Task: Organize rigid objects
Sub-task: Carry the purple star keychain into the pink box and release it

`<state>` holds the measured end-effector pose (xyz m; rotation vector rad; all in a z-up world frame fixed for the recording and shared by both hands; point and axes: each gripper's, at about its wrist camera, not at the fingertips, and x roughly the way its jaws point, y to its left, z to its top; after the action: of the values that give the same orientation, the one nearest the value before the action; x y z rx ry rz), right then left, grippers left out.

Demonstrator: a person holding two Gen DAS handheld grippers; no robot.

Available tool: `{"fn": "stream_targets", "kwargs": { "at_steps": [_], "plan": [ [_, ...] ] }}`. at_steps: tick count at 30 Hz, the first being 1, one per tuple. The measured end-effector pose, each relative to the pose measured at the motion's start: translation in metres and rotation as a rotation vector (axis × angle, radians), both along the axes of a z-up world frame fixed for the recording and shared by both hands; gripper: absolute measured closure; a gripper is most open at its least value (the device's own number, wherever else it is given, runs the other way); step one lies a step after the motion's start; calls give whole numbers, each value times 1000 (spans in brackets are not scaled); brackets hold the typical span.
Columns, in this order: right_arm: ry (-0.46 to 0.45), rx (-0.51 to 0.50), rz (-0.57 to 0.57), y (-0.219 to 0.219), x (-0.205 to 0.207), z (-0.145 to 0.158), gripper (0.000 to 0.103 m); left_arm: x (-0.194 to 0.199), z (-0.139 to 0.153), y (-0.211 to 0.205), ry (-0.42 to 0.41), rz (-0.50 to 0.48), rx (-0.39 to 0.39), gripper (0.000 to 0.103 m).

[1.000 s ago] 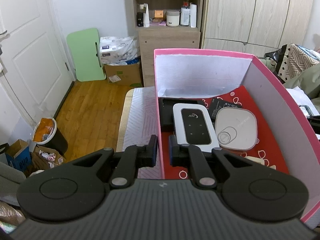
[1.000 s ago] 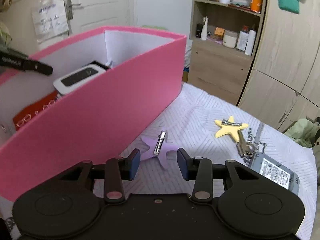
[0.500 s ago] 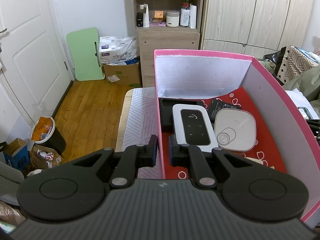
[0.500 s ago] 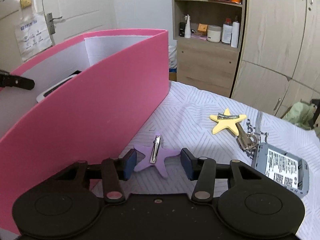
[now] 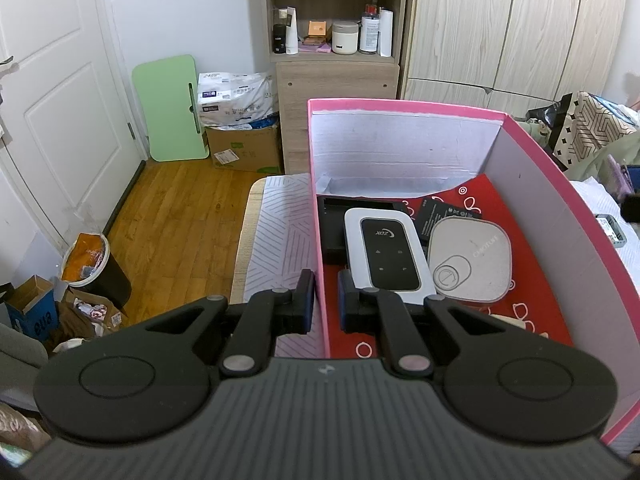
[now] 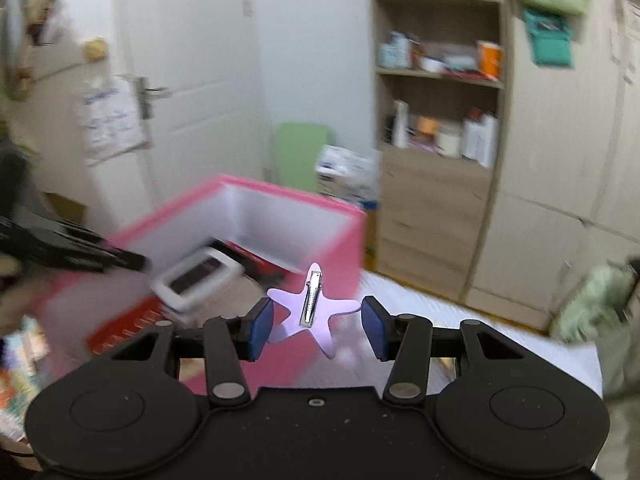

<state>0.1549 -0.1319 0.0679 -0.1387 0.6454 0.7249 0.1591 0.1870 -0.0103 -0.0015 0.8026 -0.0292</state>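
Pink cardboard box (image 5: 520,136) already holds a white pocket router (image 5: 386,252) and a grey square device (image 5: 470,258). The left hand-held gripper (image 5: 322,304) is clamped on the box's left wall. The right hand-held gripper (image 6: 318,326) carries a purple star hair clip (image 6: 310,308) across its points (view blurred), above the box's near wall, not yet inside.

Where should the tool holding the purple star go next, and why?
Probably forward and left, over the pink box, then down. The right tool, its jaws just opened slightly, carries the purple star clip between its pads in the air, and the open box lies just ahead.
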Motion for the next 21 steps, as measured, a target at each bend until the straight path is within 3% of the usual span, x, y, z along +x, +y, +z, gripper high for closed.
{"fn": "stream_targets", "kwargs": {
  "at_steps": [3,8,16,21],
  "plan": [
    [123,-6,125,30,11,9,49,0,0,0,0,1,-1,93],
    [317,-63,291,88,20,-5,49,0,0,0,0,1,0,93],
    [397,-249,344,146,35,-50,49,0,-1,-2,-2,0,16,93],
    [353,-203,294,128,43,-37,44,0,-1,-3,2,-2,19,93]
  ]
}}
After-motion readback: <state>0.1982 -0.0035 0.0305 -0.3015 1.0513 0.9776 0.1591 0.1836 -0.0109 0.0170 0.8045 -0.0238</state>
